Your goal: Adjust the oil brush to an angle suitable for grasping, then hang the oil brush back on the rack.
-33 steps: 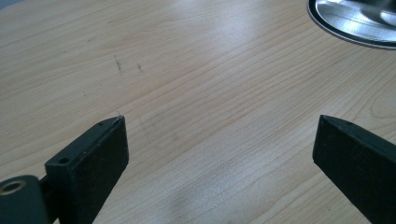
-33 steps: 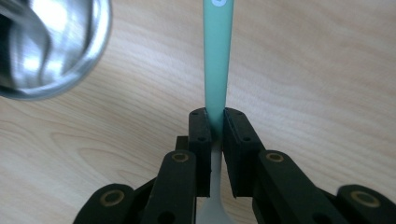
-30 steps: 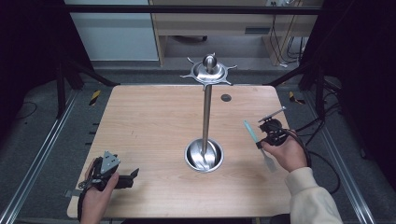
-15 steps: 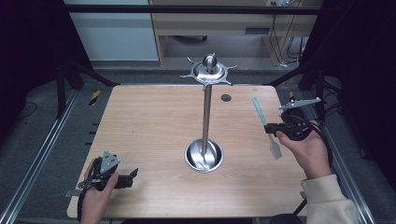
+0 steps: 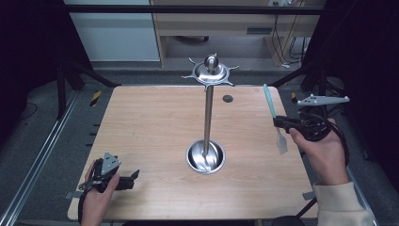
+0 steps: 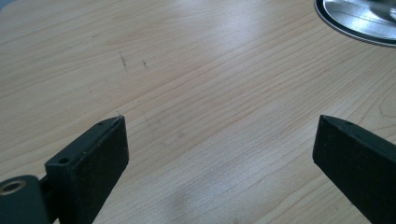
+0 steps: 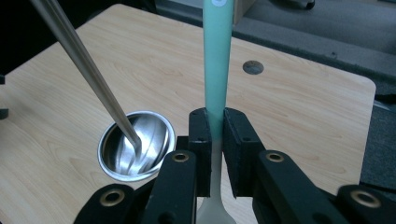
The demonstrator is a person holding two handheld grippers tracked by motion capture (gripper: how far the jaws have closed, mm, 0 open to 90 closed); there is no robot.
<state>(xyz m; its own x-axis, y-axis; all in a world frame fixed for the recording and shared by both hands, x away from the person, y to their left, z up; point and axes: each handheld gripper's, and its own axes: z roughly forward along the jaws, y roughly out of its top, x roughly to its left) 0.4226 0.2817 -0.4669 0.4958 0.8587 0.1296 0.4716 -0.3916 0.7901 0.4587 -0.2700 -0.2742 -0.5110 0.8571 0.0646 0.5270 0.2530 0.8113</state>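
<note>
Between the right gripper's (image 7: 215, 135) pinching fingers (image 7: 200, 140), a slim spatula (image 7: 218, 60): teal handle, pale translucent blade

Spatula (image 5: 274, 117) right of the stand (image 5: 207, 117) on the table (image 5: 141, 122).

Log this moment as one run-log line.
right gripper: shut on teal-handled translucent silicone spatula, above wooden table | left gripper: open, resting on table | steel hook stand: bare
</note>
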